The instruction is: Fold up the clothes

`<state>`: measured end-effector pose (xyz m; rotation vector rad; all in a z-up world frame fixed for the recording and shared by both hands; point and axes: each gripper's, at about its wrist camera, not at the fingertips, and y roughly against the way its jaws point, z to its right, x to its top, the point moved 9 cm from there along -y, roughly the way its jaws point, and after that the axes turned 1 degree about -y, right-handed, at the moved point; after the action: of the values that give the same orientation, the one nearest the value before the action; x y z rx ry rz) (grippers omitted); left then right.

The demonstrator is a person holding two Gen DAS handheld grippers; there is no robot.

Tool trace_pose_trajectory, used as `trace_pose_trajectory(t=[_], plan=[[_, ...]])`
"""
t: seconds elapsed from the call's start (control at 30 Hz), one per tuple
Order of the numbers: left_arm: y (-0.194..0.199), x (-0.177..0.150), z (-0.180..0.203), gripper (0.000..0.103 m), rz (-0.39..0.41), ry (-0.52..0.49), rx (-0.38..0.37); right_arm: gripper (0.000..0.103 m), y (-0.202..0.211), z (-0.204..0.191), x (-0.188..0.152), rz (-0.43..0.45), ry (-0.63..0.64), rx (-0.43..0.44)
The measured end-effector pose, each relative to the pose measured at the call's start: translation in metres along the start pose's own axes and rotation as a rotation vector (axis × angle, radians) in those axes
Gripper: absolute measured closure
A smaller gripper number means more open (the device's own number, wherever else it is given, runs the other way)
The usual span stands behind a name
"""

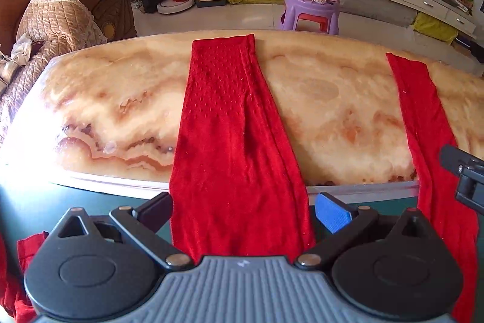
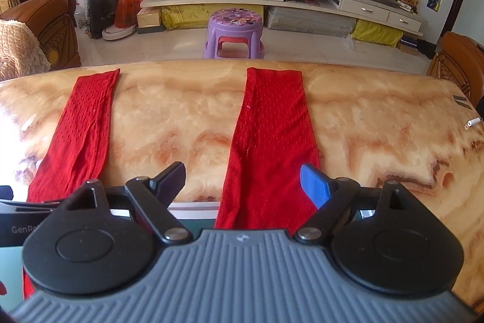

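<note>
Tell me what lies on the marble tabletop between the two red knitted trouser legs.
Nothing: between the left red knitted leg and the right red knitted leg the cream marble tabletop is bare. The right wrist view shows it best.

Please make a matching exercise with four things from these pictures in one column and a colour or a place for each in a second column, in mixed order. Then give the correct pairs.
Things:
1. plastic stool
2. red trouser legs
3. armchair
4. table

Colour or place:
A. brown, standing at the left side of the room
B. marbled cream and orange top
C. purple, on the floor beyond the table
D. lying stretched across the table, hanging over its near edge

Pairs: 1-C, 2-D, 3-A, 4-B
</note>
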<state>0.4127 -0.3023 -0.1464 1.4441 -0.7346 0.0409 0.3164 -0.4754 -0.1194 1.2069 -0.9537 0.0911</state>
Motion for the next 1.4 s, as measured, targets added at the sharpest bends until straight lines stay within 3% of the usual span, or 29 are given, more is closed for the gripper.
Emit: trace_pose_trajectory(t=[0.73, 1.4], plan=[[0.001, -0.016, 0.007, 0.000, -0.019, -0.016, -0.025, 0.012, 0.007, -0.007, -0.010, -0.018, 0.029, 0.010], [0.025, -0.058, 0.012, 0.000, -0.042, -0.006, -0.064, 0.012, 0.040, -0.009, -0.040, -0.031, 0.061, 0.028]])
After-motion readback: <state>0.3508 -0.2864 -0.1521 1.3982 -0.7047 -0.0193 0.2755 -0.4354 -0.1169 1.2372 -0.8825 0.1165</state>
